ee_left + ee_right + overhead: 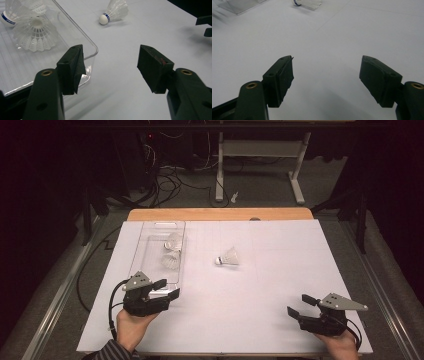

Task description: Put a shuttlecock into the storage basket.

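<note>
A white shuttlecock [228, 257] lies on its side in the middle of the white table sheet, cork end to the left; it is the same shuttlecock [113, 12] and shuttlecock [305, 3] seen far off in both gripper views. A clear plastic tray [150, 236] at the left holds two more shuttlecocks [171, 251]. My left gripper [166, 289] hovers open at the tray's near right corner [93, 51], nothing between its jaws. My right gripper [301, 304] rests open near the front right edge, jaws empty.
The white sheet [280, 270] covers most of the wooden table, with open room between the grippers. Behind the table's far edge stand a desk frame [260, 165] and loose cables on the floor.
</note>
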`<state>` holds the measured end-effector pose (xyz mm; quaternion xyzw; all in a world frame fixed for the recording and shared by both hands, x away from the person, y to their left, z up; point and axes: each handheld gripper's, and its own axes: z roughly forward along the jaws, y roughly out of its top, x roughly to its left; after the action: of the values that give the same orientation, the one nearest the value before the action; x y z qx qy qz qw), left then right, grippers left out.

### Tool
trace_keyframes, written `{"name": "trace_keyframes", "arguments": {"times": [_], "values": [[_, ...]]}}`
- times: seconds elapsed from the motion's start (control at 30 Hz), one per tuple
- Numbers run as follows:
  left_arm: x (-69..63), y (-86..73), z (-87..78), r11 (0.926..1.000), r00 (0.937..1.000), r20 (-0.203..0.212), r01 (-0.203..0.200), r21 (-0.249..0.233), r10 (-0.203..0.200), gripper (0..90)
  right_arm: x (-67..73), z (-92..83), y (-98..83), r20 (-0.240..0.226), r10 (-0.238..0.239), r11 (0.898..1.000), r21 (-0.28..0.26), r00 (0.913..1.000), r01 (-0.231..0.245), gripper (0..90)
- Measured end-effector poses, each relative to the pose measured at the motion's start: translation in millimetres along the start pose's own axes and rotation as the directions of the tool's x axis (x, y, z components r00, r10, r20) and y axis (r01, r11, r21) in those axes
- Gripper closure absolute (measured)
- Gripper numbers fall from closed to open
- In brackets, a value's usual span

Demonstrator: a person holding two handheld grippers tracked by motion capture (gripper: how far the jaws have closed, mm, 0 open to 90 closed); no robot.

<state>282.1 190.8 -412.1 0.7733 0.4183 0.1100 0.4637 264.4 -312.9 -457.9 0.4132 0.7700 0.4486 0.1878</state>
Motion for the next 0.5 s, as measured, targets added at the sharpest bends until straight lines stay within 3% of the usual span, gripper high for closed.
{"name": "trace_keyframes", "arguments": {"times": [0.5], "values": [[-5.5,6.1,10.0,0.9997,0.9998,0.018,-0.012,0.019,0.011,37.4,0.0,0.0,-0.1,-0.001,0.0,1.0,0.001,1.0,0.0,27.7]]}}
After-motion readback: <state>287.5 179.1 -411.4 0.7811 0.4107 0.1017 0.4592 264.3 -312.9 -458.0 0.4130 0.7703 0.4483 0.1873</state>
